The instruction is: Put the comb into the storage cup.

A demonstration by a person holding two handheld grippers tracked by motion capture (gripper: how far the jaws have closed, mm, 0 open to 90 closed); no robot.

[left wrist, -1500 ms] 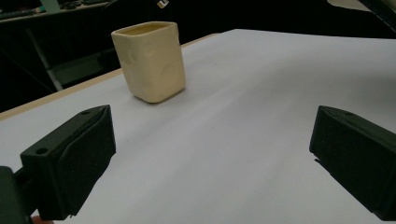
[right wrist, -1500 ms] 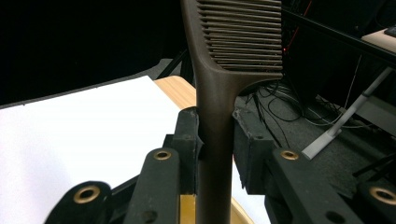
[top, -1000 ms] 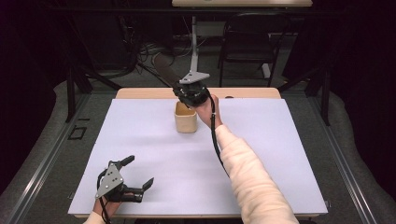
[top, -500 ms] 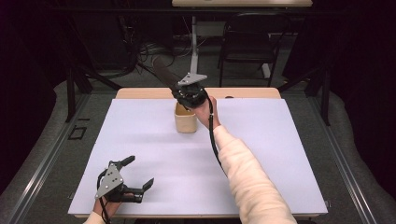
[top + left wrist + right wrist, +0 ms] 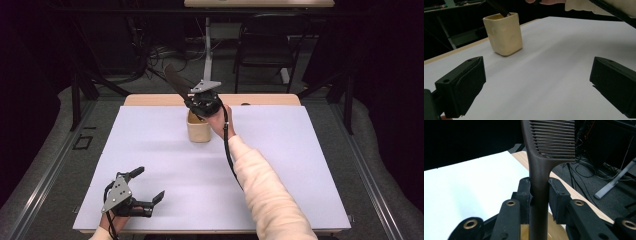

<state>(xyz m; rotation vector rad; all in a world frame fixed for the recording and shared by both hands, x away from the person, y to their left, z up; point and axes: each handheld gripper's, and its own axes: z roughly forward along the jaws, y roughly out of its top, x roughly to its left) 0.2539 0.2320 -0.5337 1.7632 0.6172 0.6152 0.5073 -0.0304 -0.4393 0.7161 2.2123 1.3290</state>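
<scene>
Holding a comb [image 5: 541, 170] by its handle, the right hand-held gripper [image 5: 202, 102] angles it into the cup [image 5: 198, 129] at frame centre.
Left hand-held gripper [image 5: 142, 192] rests wide open at lower left of the desk [image 5: 300, 165], out of the way.

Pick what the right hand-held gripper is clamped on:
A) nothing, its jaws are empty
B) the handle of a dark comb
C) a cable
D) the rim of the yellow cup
B: in the right gripper view the right hand-held gripper has both jaws pressed on the handle of the dark comb, whose lower end goes into the yellow cup.
</scene>
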